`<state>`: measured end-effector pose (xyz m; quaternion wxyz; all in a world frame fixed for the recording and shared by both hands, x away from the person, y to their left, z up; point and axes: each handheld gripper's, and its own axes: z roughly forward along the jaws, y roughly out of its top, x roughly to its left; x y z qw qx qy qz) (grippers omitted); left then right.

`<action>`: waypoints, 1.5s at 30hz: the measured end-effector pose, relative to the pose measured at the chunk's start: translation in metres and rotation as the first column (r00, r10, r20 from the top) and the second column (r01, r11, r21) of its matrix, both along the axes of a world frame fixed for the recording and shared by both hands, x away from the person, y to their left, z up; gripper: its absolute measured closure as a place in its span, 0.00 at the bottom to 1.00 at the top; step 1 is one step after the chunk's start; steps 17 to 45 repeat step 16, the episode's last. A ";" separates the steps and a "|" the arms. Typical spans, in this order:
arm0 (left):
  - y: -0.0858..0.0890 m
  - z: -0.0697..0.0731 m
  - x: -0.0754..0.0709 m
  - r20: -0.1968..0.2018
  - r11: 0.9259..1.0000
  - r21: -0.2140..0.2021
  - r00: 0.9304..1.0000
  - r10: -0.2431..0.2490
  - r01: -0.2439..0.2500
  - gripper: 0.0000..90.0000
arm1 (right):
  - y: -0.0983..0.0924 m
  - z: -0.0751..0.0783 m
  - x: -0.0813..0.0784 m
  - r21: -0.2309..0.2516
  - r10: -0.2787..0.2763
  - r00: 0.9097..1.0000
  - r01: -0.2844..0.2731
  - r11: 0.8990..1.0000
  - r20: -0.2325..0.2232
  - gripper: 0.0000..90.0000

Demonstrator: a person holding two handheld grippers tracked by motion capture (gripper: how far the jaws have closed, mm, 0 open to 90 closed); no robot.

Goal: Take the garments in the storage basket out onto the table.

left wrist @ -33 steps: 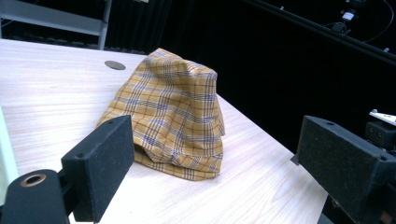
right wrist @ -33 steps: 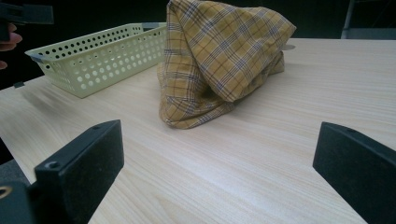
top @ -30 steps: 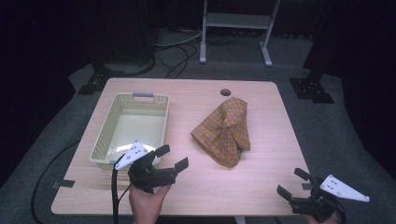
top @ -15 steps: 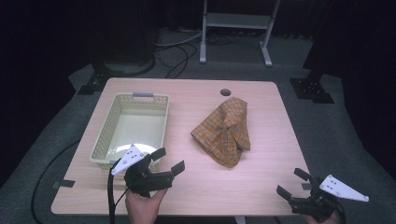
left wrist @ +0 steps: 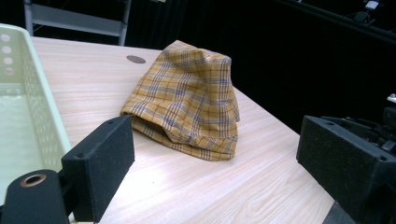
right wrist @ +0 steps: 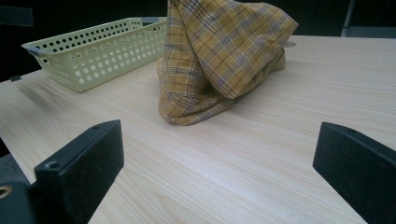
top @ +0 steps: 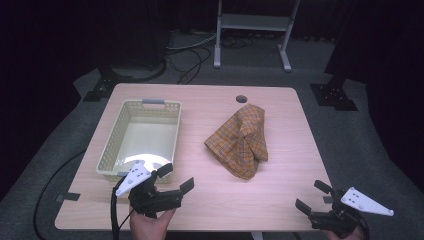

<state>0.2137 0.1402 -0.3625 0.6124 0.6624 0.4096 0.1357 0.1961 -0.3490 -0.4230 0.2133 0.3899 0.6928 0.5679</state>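
Both grippers are spread wide and grasp nothing. The left gripper point(top: 176, 178) hovers over the table's point(top: 280, 195) near edge, just beside the basket point(top: 111, 150); the right gripper point(top: 315, 196) sits at the near right corner, its hand cut off. The cloth point(top: 241, 140), a soft crumpled yellow plaid, lies mid-table, apart from both. The basket is pale perforated plastic, rectangular.

High view overhead; gripper views low, sharing plaid cloth point(top: 239, 140).
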 end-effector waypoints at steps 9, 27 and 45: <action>0.007 -0.006 -0.007 -0.008 0.999 0.008 0.999 0.032 -0.032 0.13 | 0.000 0.001 0.000 0.001 0.000 1.000 0.000 1.000 0.002 0.02; 0.011 -0.006 -0.015 -0.002 0.999 0.002 0.999 0.049 -0.049 0.13 | 0.000 0.002 -0.001 0.001 -0.002 1.000 0.002 1.000 0.007 0.02; 0.011 -0.006 -0.015 -0.002 0.999 0.002 0.999 0.049 -0.049 0.13 | 0.000 0.002 -0.001 0.001 -0.002 1.000 0.002 1.000 0.007 0.02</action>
